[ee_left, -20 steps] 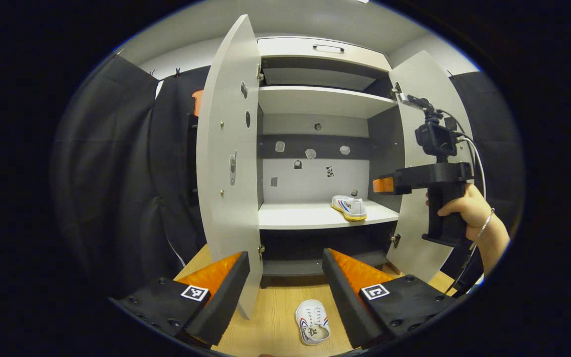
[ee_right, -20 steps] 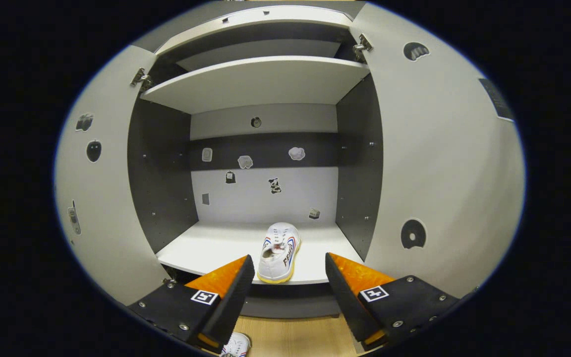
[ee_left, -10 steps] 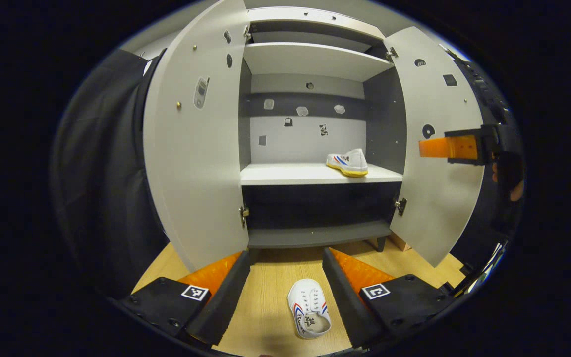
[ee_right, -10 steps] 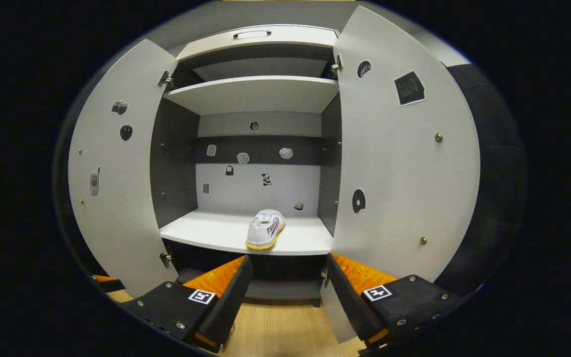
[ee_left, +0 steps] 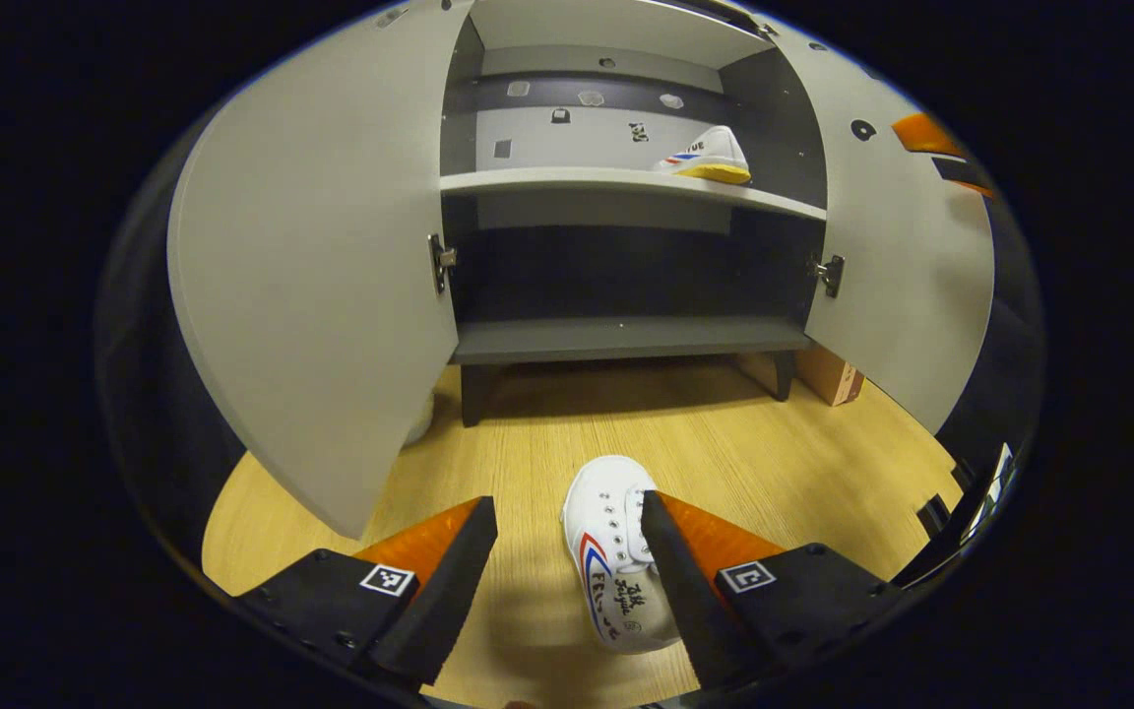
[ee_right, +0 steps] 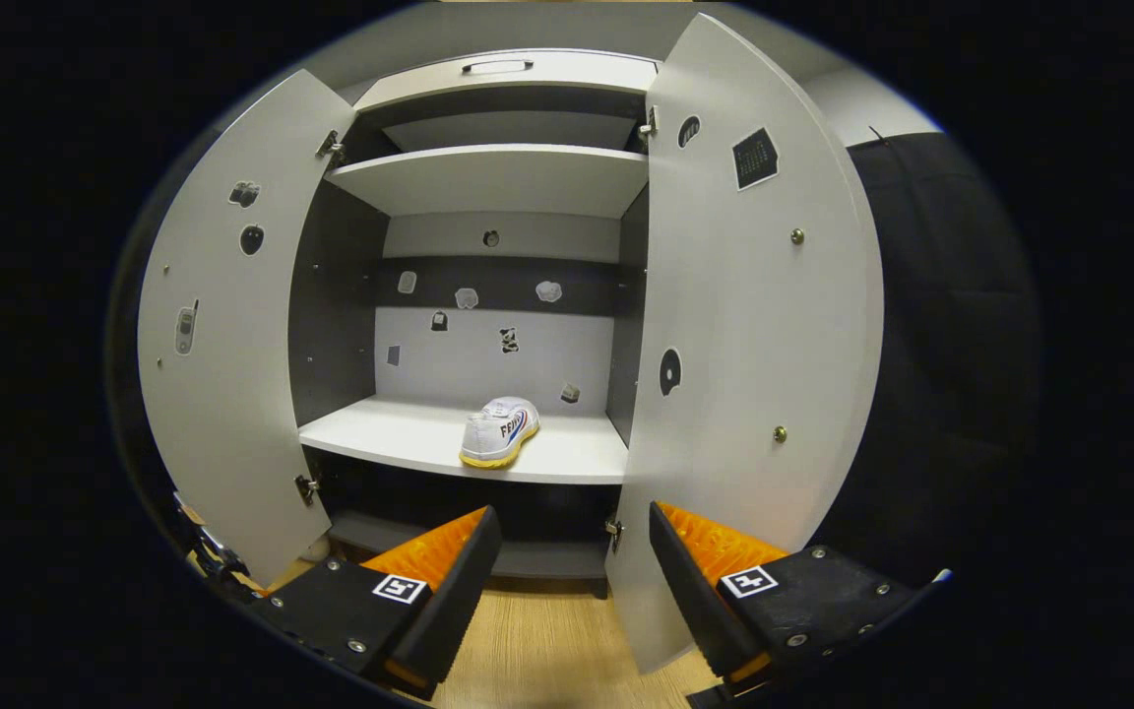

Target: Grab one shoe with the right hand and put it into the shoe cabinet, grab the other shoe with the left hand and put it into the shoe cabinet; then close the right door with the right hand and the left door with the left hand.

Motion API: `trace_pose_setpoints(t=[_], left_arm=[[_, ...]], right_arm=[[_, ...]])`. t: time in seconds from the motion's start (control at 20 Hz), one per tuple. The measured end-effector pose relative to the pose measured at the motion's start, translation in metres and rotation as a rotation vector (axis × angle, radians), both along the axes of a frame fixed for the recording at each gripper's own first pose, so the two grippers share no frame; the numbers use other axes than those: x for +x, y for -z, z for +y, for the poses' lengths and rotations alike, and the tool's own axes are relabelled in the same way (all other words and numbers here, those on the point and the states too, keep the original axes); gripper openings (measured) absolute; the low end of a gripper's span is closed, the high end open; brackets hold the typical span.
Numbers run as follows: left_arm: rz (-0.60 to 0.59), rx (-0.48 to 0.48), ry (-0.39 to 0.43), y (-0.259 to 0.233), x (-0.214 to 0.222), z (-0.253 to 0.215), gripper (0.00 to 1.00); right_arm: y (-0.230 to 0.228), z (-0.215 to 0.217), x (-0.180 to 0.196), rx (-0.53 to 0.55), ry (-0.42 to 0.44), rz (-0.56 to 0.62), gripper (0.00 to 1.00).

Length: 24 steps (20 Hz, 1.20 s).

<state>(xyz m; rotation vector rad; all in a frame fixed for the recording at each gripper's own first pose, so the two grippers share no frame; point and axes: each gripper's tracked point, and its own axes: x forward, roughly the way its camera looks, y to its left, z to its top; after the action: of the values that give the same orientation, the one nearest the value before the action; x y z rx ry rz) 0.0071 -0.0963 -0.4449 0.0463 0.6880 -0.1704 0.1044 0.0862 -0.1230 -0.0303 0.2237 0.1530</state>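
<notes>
In the left gripper view, the left tongs hang spread apart and empty above the wooden floor, with the second shoe lying on the floor between and just under their fingers, its toe toward the shoe cabinet; neither finger seems to press on it, so this shoe looks not yet grabbed. The first shoe already sits near the right end of the middle shelf, and the left door and right door both stand open. Handwriting shows on the floor shoe's insole and side, too small to read. In the right gripper view, the right tongs are released and empty, facing the cabinet, where the shelved shoe bears lettering that is partly hidden. By this evidence the right hand's shoe is done; the left hand's shoe and both doors remain.
</notes>
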Motion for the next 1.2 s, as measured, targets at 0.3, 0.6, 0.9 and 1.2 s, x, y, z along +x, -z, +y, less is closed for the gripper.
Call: trace_pose_setpoints(t=[0.3,0.6,0.9,1.2], left_arm=[[0.144,0.006,-0.014,0.062,-0.013,0.010,0.97],[0.246,-0.027,0.013,0.090,-0.023,0.007,0.96],[0.292,-0.036,0.050,0.096,-0.030,-0.014,0.55],[0.337,0.014,0.040,0.100,-0.022,-0.009,0.11]], right_arm=[[0.008,-0.006,-0.007,0.005,0.007,0.010,0.93],[0.015,-0.003,-0.011,0.010,0.004,0.025,0.93],[0.023,-0.004,-0.009,0.009,0.007,0.048,0.93],[0.029,0.002,-0.010,0.003,0.001,0.063,0.93]])
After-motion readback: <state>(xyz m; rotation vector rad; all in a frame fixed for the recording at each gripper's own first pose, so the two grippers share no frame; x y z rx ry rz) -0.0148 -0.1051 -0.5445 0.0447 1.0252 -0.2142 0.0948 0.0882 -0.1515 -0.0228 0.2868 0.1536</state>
